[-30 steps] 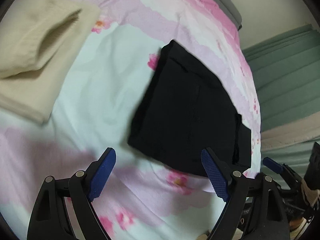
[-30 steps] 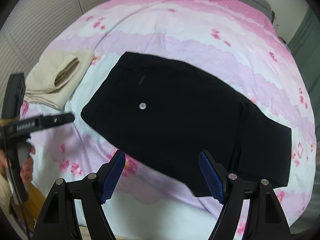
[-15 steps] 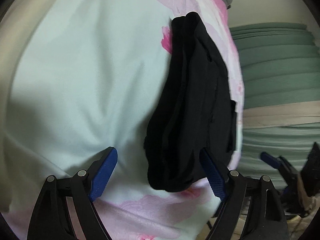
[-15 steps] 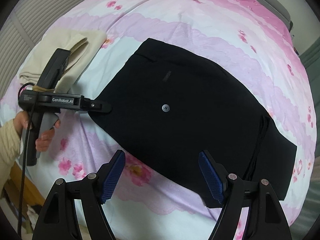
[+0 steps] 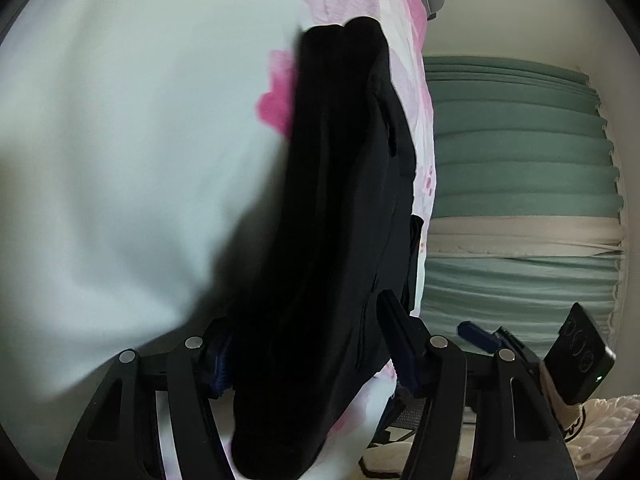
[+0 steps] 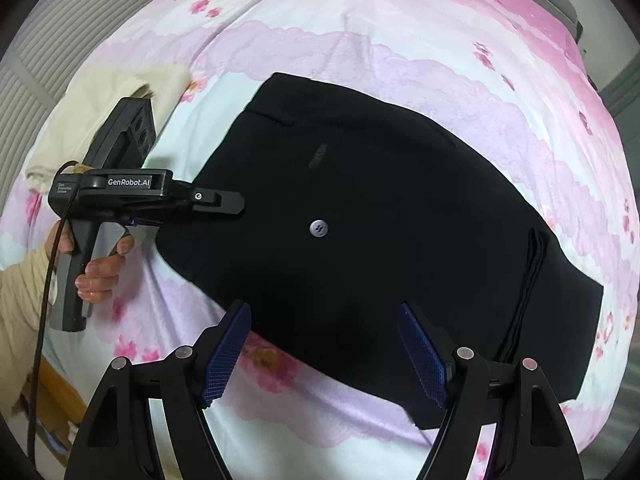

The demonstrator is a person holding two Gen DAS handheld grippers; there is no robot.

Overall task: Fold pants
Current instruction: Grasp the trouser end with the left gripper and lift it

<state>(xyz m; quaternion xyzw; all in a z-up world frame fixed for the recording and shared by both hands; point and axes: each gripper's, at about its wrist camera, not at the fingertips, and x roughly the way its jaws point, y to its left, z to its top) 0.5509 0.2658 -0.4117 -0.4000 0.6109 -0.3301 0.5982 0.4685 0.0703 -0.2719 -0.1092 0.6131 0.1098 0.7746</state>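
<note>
Black pants [image 6: 380,220], folded flat, lie on the flowered bed sheet [image 6: 400,28], with a small button [image 6: 319,228] facing up. My left gripper [image 6: 234,202] comes in low from the left at the pants' left edge. In the left wrist view that edge of the pants [image 5: 320,260] fills the gap of the left gripper [image 5: 308,332]. Its jaws are closing, and I see no pad pressing the cloth. My right gripper [image 6: 324,320] hangs open above the near edge of the pants, with nothing between its fingers.
A folded cream garment [image 6: 116,92] lies at the sheet's left, behind the left gripper. A person's hand [image 6: 100,276] grips the left handle. Green curtains [image 5: 520,168] hang beyond the bed's far side. A slatted wall [image 6: 28,96] is on the left.
The left gripper has dropped and pushed in onto the pants' left edge, and its jaws have narrowed around the cloth. The right gripper has sunk a little closer to the pants, its jaws as wide as before.
</note>
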